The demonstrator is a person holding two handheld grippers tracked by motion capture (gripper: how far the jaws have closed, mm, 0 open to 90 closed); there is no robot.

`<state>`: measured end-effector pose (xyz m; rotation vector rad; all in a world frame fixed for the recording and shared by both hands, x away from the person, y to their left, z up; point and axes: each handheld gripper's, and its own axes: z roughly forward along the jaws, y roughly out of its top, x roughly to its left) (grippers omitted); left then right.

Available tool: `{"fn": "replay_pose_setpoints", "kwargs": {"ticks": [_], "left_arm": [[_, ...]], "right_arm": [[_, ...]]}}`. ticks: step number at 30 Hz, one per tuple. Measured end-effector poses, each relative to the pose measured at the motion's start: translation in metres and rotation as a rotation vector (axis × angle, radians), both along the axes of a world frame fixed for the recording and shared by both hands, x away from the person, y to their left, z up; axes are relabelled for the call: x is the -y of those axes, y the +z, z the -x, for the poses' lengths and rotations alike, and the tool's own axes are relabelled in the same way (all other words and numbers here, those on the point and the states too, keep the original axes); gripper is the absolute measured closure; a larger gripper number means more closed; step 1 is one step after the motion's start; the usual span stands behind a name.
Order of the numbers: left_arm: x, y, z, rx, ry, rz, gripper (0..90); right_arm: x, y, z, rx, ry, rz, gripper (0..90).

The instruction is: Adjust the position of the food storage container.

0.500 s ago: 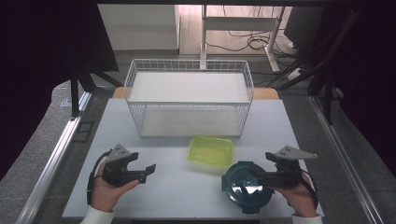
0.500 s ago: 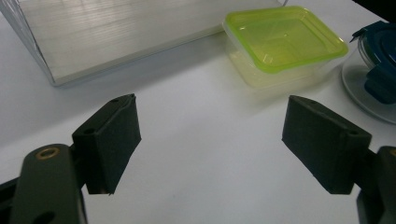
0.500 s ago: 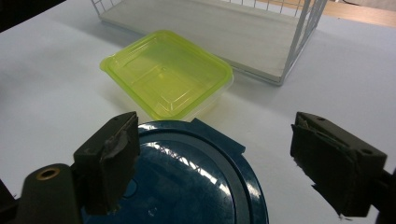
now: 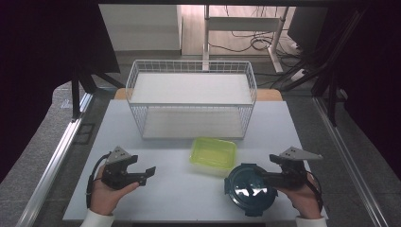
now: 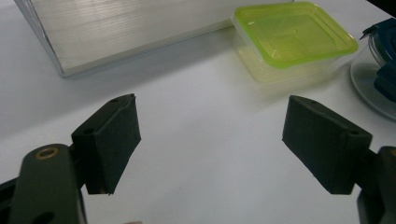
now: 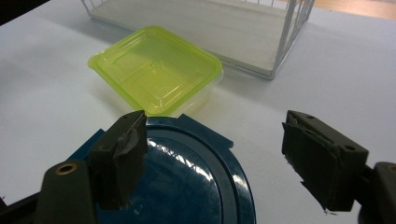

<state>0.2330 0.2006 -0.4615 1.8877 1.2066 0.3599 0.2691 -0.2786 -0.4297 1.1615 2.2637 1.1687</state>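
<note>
Left gripper, hand-held near the front left corner of the white table, jaws spread wide over bare surface, grasping nothing. Right gripper near the front right corner, jaws likewise parted, hovering at the round dark-blue lidded container, whose lid lies below and between them without contact. Just behind that container, a rectangular clear box with yellow-green lid. Farther back, a white wire basket at the rear edge
</note>
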Motion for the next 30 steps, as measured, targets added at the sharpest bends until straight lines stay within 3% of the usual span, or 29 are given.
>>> {"fn": "replay_pose_setpoints", "kwargs": {"ticks": [6, 14, 17, 18, 19, 22, 23, 24, 26, 28, 29, 30], "left_arm": [[0.002, -0.003, -0.001, -0.011, 0.001, -0.003, 18.3], [0.004, -0.008, -0.001, -0.028, -0.016, -0.015, 18.3], [0.003, -0.007, 0.001, -0.026, -0.015, -0.008, 18.4], [0.002, -0.007, 0.001, -0.028, -0.013, -0.008, 18.4], [0.002, -0.007, 0.001, -0.029, -0.010, -0.010, 18.5], [0.003, -0.008, 0.001, -0.032, -0.013, -0.013, 18.6], [0.004, -0.009, 0.001, -0.034, -0.016, -0.019, 18.6], [0.004, -0.009, 0.001, -0.034, -0.016, -0.019, 18.6], [0.005, -0.011, 0.001, -0.037, -0.018, -0.022, 18.6], [0.006, -0.013, 0.000, -0.044, -0.018, -0.026, 18.7], [0.006, -0.015, 0.000, -0.050, -0.017, -0.027, 18.7], [0.006, -0.015, 0.000, -0.050, -0.017, -0.027, 18.7]], "right_arm": [[0.003, 0.000, -0.002, -0.012, -0.002, -0.006, 27.8], [0.008, 0.008, -0.013, -0.045, -0.036, 0.041, 39.4], [0.008, 0.006, -0.023, -0.103, -0.047, 0.116, 48.4], [0.008, 0.006, -0.023, -0.103, -0.047, 0.116, 48.4], [0.009, 0.004, -0.027, -0.133, -0.049, 0.156, 54.9], [0.009, 0.001, -0.031, -0.151, -0.046, 0.189, 62.0], [0.009, -0.003, -0.035, -0.177, -0.034, 0.225, 70.3], [0.009, -0.003, -0.035, -0.177, -0.034, 0.225, 70.3], [0.007, -0.008, -0.040, -0.212, -0.009, 0.269, 82.3], [0.006, -0.010, -0.042, -0.223, 0.007, 0.286, 85.1], [0.001, -0.015, -0.046, -0.244, 0.031, 0.343, 88.4], [0.001, -0.015, -0.046, -0.244, 0.031, 0.343, 88.4]]}}
